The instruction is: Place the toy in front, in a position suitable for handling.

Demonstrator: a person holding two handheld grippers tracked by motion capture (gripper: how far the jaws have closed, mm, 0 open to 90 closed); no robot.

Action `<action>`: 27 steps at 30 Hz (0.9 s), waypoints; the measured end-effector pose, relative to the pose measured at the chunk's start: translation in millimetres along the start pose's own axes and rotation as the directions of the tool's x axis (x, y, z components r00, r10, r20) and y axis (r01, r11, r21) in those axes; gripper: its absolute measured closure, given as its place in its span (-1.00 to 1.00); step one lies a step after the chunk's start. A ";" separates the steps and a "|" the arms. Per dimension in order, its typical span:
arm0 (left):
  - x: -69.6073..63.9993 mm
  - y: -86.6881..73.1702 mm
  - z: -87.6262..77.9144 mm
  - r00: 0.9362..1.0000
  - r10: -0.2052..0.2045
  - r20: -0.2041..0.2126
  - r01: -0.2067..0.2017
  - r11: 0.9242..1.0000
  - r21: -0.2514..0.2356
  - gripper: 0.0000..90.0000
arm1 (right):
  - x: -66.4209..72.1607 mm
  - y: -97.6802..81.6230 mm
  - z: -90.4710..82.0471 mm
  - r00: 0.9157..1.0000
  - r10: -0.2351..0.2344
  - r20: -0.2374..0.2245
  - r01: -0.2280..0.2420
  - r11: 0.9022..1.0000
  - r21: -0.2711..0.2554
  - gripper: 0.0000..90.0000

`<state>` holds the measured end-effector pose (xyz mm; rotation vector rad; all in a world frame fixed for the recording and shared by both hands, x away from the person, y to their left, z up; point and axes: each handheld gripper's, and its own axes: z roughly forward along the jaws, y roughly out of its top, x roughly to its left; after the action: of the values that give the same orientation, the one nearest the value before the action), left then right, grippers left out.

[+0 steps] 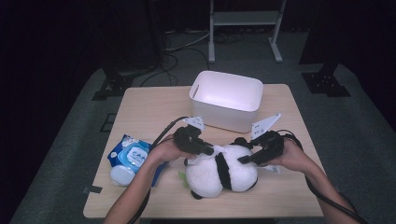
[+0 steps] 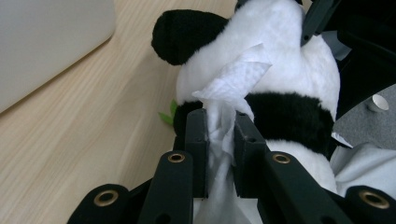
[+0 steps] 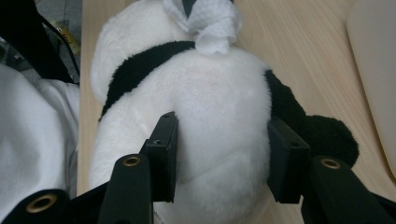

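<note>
We are pinching a wipe [image 2: 219,126] in the left gripper [image 1: 205,148], pressing it on the panda's [image 1: 224,171] back mid-table, while the right gripper [image 1: 247,158] is squeezing the panda's body from the opposite side.

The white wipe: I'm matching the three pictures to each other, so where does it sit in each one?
High view: the white wipe sits centre, on the toy panda, at the left hand-held gripper.
Left gripper view: centre, pinched between the jaws and rising against the panda's white fur.
Right gripper view: top centre, bunched beyond the panda's black band.
Shared landmark: the white bin, at top left in the left gripper view and at the right edge in the right gripper view.
</note>
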<state>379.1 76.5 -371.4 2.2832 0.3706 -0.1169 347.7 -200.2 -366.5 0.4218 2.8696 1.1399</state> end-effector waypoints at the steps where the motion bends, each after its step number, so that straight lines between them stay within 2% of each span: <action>1: -1.0 1.6 1.5 1.000 0.000 0.006 0.000 1.000 -0.008 0.75 | 1.0 0.7 -0.3 1.000 -0.013 0.006 0.013 1.000 0.003 0.15; 5: -6.0 11.4 11.6 0.999 0.025 0.023 -0.025 1.000 0.008 0.75 | 4.6 4.4 -0.9 1.000 -0.021 0.007 0.021 0.999 0.024 0.14; 6: -6.7 13.8 13.2 0.999 0.032 0.024 -0.032 0.999 0.012 0.75 | 4.6 4.7 -0.7 0.999 -0.036 0.005 0.035 0.999 0.025 0.12; 9: -9.4 22.9 16.6 0.998 0.043 0.034 -0.043 0.999 0.003 0.75 | 6.1 4.3 -1.5 1.000 -0.024 0.001 0.024 0.999 0.027 0.06; 13: -14.4 29.6 18.3 0.997 0.074 0.027 -0.075 0.997 0.026 0.75 | 6.5 2.3 -2.7 1.000 -0.026 -0.008 0.026 0.999 0.021 0.04; 15: -13.7 28.1 16.0 0.997 0.067 0.028 -0.067 0.997 0.023 0.75 | 8.3 1.3 -3.5 0.999 -0.032 0.001 0.032 0.999 0.018 0.07; 22: -3.1 14.9 -2.1 1.000 0.027 -0.012 -0.026 0.999 0.028 0.75 | 9.2 -0.2 -5.9 0.997 -0.056 0.049 0.056 0.998 0.000 0.18; 27: 2.0 12.5 -12.7 0.999 0.011 -0.032 -0.011 1.000 0.003 0.75 | 7.4 1.1 -9.1 0.989 -0.064 0.135 0.067 0.998 -0.015 0.24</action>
<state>384.3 78.4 -354.4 2.2921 0.3742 -0.0757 339.8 -203.5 -358.6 0.3852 2.7333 1.0833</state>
